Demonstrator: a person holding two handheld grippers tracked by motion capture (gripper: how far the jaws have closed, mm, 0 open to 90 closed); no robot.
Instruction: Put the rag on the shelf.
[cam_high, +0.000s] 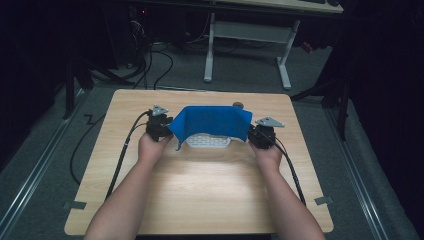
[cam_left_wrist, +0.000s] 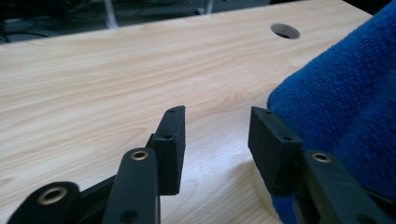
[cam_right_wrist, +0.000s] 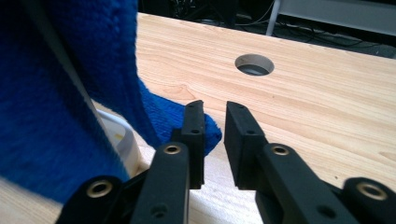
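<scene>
— On the pale wood-grain table (cam_high: 200, 200), what's the biggest thing?

— A bright blue terry cloth (cam_high: 212, 122), stretched like a band between the two tools, above the table's middle toward the far side. Under it sits a white perforated plastic tray (cam_high: 207, 142), partly covered.

— And the tools?

— The black left gripper (cam_left_wrist: 215, 135) is at the cloth's left end. Its jaws stand well apart with bare wood between them; the cloth lies against the outside of one jaw. In the high view it looks bunched at that gripper, so whether it's pinched elsewhere I cannot tell.

— The other one?

— The black right gripper (cam_right_wrist: 215, 140) has only a narrow gap, nothing in it; the cloth's corner lies beside one jaw.

— Anything smaller?

— A round cable hole (cam_right_wrist: 254, 64) in the tabletop beyond the cloth.
</scene>
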